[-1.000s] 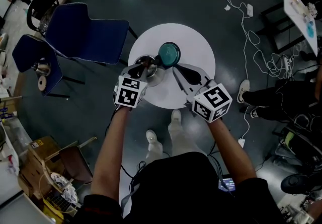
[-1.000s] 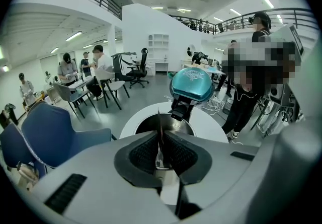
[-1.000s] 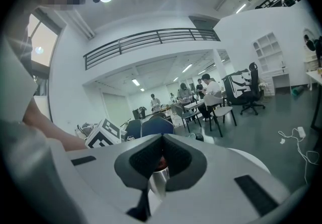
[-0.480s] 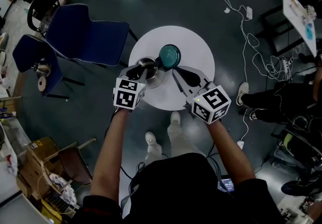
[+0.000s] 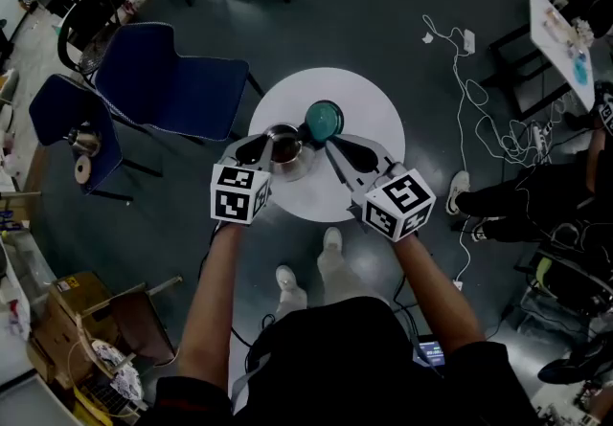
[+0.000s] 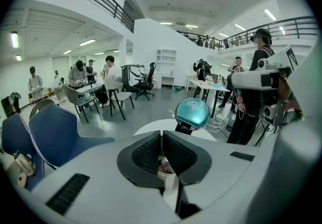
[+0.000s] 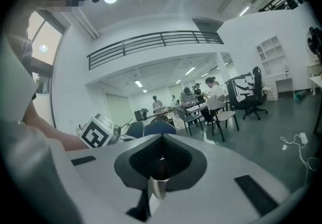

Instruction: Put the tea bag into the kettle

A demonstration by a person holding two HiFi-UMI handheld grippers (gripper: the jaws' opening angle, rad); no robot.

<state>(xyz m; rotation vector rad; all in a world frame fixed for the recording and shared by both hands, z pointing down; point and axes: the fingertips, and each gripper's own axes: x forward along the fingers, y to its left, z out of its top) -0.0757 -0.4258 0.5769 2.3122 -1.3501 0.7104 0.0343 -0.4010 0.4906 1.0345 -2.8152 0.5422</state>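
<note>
A steel kettle (image 5: 287, 152) stands open on the round white table (image 5: 369, 108). Its teal lid (image 5: 323, 118) sits just behind it and faces the left gripper view (image 6: 192, 113). My left gripper (image 5: 271, 142) hovers at the kettle's left rim. Seen in its own view, that left gripper (image 6: 162, 140) is shut on a white tea bag (image 6: 165, 166) that hangs below the jaws. My right gripper (image 5: 330, 139) reaches in from the right. The right gripper (image 7: 161, 142) is shut on a shiny metal part (image 7: 159, 187), apparently the kettle's handle.
Two blue chairs (image 5: 172, 70) (image 5: 67, 118) stand left of the table. White cables (image 5: 488, 99) trail on the floor at the right, near a seated person's legs (image 5: 498, 194). Cardboard boxes (image 5: 77, 309) sit at the lower left. The table edge (image 6: 151, 127) shows ahead of the left jaws.
The head view has shifted, so the table sits lower in the picture. Both grippers keep about the same places at the kettle and stay shut.
</note>
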